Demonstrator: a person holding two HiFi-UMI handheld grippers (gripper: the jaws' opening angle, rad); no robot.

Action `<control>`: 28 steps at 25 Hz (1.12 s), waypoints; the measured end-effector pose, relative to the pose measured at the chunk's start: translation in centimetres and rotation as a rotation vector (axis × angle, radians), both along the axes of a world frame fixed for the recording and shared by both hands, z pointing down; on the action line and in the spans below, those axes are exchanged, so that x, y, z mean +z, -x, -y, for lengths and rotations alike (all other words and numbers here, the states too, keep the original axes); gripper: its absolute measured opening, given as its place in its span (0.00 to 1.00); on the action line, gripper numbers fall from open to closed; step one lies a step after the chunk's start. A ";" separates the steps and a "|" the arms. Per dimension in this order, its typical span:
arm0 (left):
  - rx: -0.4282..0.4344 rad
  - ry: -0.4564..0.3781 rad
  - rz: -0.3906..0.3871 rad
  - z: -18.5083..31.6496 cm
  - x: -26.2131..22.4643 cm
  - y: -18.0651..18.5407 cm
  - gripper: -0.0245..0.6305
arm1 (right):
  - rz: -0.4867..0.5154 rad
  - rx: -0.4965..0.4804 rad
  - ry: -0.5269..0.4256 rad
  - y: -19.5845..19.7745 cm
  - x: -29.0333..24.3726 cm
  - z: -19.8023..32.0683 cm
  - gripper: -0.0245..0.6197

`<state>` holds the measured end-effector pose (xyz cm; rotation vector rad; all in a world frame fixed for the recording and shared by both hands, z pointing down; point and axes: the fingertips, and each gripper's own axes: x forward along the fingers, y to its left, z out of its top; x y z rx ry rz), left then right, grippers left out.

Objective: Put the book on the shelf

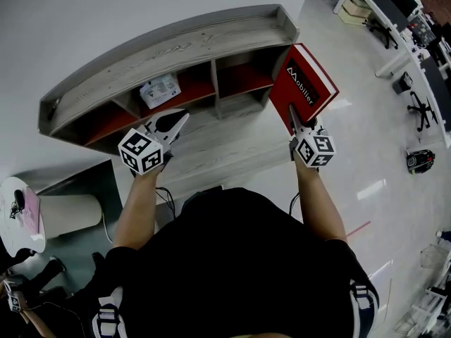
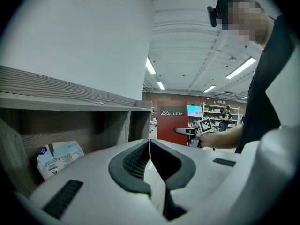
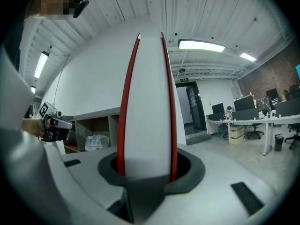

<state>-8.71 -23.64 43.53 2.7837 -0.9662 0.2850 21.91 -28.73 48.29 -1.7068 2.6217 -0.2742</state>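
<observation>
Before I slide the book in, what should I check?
1. Grip on the book: ok, the right gripper clamps its edge.
2. Left gripper free: ok, jaws together, nothing between them.
3. Right-end compartment free: ok, nothing shows inside.
4. Packet out of the way: ok, it is one compartment further left.
5. Book lined up with the opening: not ok, it hangs beside the right end of the shelf.
6. Book fits the opening: cannot tell.
</observation>
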 end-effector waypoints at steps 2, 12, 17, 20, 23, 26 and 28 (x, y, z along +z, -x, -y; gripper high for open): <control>0.003 0.004 0.002 0.1 0.1 0.2 0.07 | 0.000 0.002 0.008 0.1 0.5 0.2 0.29; 0.009 0.029 0.008 1.1 1.2 0.9 0.07 | 0.003 0.011 0.050 0.7 3.2 1.3 0.29; 0.018 0.041 0.013 1.1 1.5 0.9 0.07 | -0.005 0.009 0.063 1.0 4.1 1.4 0.29; 0.017 0.048 0.014 1.1 1.5 1.1 0.07 | -0.005 0.009 0.072 1.1 4.4 1.6 0.29; 0.019 0.054 0.014 1.8 2.1 1.2 0.07 | -0.004 0.010 0.079 1.2 5.2 2.4 0.29; 0.019 0.057 0.014 2.0 2.3 1.3 0.07 | -0.004 0.009 0.083 1.4 5.6 2.7 0.29; 0.019 0.058 0.014 2.1 2.4 1.5 0.07 | -0.005 0.009 0.087 1.5 5.9 2.8 0.29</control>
